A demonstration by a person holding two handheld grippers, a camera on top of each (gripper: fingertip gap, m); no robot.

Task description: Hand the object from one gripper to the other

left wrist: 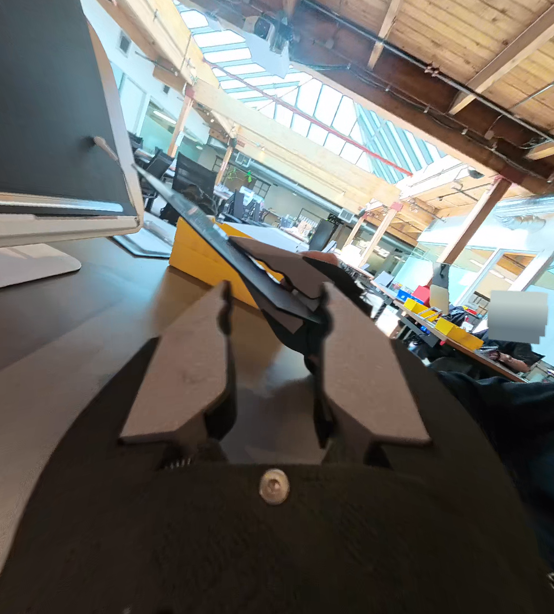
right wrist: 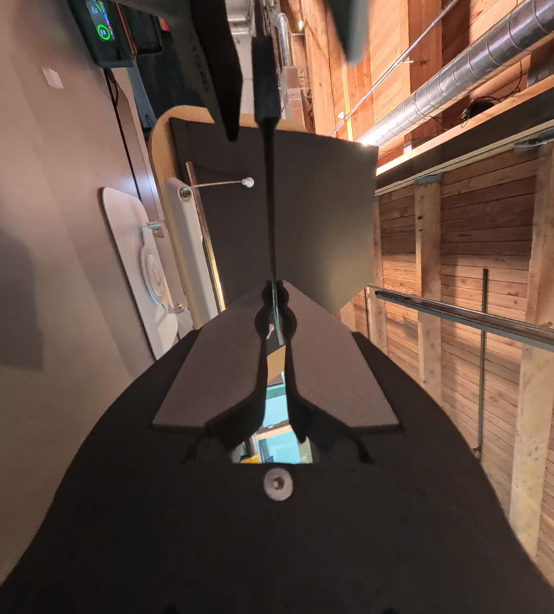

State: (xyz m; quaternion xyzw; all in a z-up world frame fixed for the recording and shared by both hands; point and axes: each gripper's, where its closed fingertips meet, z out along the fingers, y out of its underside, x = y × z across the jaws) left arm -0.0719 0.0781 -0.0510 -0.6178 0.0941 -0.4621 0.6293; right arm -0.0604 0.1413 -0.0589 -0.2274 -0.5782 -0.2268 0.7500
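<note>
Two grippers meet — my right gripper (right wrist: 274, 285) pinches thin black strip (right wrist: 270, 206); my left gripper (left wrist: 275, 299) gapes wide — close squarely before release.

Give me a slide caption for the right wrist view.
Right hand-held gripper shut on a thin black flat object seen edge-on, a monitor behind.

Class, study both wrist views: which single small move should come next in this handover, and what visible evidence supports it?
Probably the left gripper should ease forward and close on the thin black flat object. Its jaws stand open with the object's near corner only at its right fingertip, while the right gripper is shut on the object's edge, so the object has just one hold.
</note>
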